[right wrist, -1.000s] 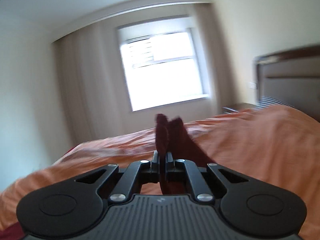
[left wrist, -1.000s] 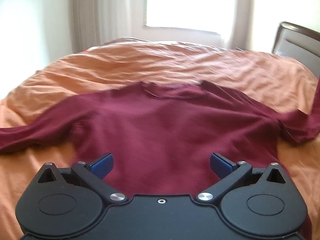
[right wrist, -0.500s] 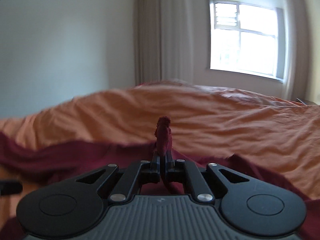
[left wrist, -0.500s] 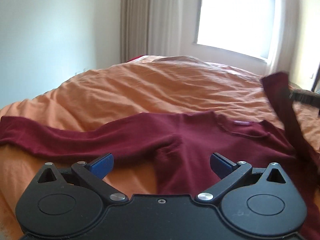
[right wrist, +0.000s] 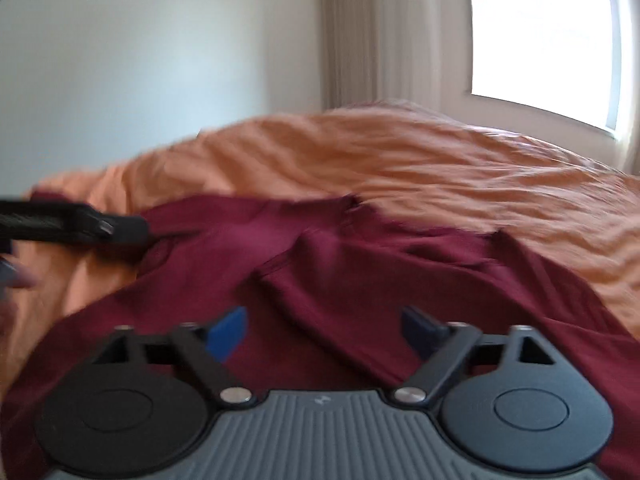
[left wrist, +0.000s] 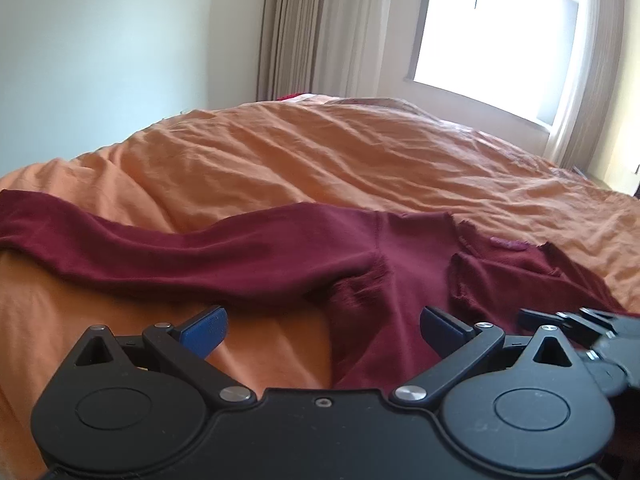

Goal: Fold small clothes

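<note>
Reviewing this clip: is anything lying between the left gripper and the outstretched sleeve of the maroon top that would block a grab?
Nothing visible does. The left gripper, jaws apart, looks straight at the outstretched sleeve of the maroon top; only bare orange bedcover lies below it. The right gripper, jaws opening with nothing pinched, sits off to the side.

Daylight from blown-out window (left wrist: 492, 36), fisheye-bent edges, right view seemingly motion-blurred (left sharp)

Left hand-held gripper (left wrist: 322, 324), jaws wide apart with nothing between the blue pads (left wrist: 204, 326), above a maroon top (left wrist: 400, 264) lying flat on an orange bed (left wrist: 320, 160). One sleeve (left wrist: 180, 252) extends left; right hand-held gripper (left wrist: 580, 328) enters at right edge. Curtain (left wrist: 304, 28) and window (left wrist: 492, 28) behind.
</note>
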{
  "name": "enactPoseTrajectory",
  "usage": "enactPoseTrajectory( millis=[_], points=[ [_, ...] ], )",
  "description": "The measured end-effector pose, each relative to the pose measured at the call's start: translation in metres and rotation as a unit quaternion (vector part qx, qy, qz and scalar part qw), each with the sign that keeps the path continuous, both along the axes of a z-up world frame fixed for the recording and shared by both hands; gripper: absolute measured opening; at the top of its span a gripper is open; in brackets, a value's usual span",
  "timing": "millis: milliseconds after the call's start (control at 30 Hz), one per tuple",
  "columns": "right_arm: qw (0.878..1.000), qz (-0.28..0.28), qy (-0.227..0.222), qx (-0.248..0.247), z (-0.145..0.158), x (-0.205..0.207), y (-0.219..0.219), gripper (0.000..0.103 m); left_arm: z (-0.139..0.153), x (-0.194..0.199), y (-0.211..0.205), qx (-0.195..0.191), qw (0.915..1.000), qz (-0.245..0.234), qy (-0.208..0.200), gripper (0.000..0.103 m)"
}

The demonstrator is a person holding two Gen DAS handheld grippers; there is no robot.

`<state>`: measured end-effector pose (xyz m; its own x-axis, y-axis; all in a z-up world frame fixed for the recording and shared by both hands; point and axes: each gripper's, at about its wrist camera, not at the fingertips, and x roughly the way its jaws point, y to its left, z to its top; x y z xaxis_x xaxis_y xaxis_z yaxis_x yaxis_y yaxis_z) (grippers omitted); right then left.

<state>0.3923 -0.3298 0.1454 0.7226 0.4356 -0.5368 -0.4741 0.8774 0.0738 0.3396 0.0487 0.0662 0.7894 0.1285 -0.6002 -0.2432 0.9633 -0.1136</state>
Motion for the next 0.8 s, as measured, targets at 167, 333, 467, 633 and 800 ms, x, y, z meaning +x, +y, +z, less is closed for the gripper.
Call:
enactPoseTrajectory(
  millis=[167, 333, 467, 633, 800],
  points=[
    [0.993, -0.116, -0.013, 0.024, 0.01, 0.0, -0.084, 0.102, -0.002, 0.026, -0.023, -0.008, 0.9992, -0.029, -0.027, 0.103],
    [0.968, -0.244, 0.021, 0.058, -0.001, 0.021, -0.17, 0.097, -0.019, 0.069, -0.062, 0.01, 0.9973, -0.059, -0.041, 0.103],
    [0.95, -0.288, 0.067, 0.102, -0.021, 0.046, -0.219, 0.081, -0.044, 0.094, -0.08, 0.033, 0.9972, -0.06, -0.029, 0.102],
    [0.939, -0.263, 0.111, 0.19, -0.048, 0.071, -0.24, 0.064, -0.073, 0.103, -0.084, 0.053, 0.9973, -0.052, 0.002, 0.103],
    [0.966, -0.225, 0.047, 0.121, -0.015, 0.084, -0.225, 0.009, -0.085, 0.099, -0.086, 0.069, 0.9963, -0.051, -0.004, 0.103]
  ],
)
